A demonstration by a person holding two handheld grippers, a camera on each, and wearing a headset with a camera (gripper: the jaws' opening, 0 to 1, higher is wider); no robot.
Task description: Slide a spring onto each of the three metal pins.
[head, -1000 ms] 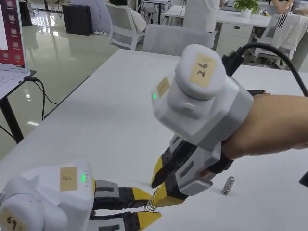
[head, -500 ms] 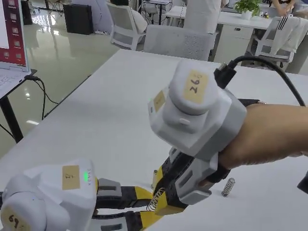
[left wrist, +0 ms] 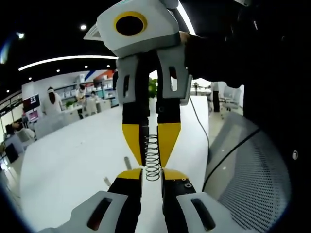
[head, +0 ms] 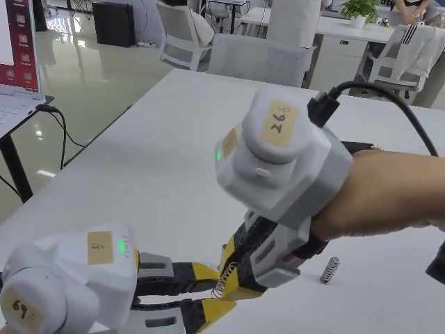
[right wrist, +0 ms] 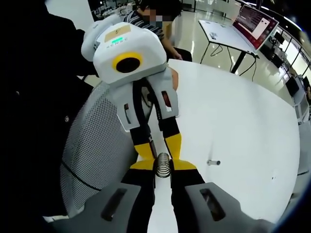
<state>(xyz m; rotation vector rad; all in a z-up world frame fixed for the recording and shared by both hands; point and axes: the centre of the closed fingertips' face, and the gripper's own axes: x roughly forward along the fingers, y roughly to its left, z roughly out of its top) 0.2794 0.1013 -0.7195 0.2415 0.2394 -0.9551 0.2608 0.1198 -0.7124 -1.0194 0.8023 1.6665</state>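
Note:
My right gripper (head: pixel 231 275) reaches down from the right and is shut on a small wire spring (head: pixel 224 280). My left gripper (head: pixel 212 291) points in from the lower left, its yellow tips meeting the spring's end. In the left gripper view the spring (left wrist: pixel 152 151) hangs between the right gripper's yellow fingers (left wrist: pixel 168 138), above my own tips. In the right gripper view the spring (right wrist: pixel 163 164) is seen end-on, and a thin metal pin (right wrist: pixel 152 141) sits between the left gripper's fingers. Another spring (head: pixel 329 270) lies on the white table. Two loose pins (left wrist: pixel 127 162) (left wrist: pixel 106 181) lie on the table.
The white table (head: pixel 167 160) stretches away ahead. A laptop (head: pixel 14 49) stands on a side desk at the left, with a cable hanging from it. Grey chairs (head: pixel 257 59) line the far edge. A mesh chair back (left wrist: pixel 252 170) is close on one side.
The right gripper has edged left and slightly up with the spring, closing on the left gripper's tips. The left gripper has hardly moved.

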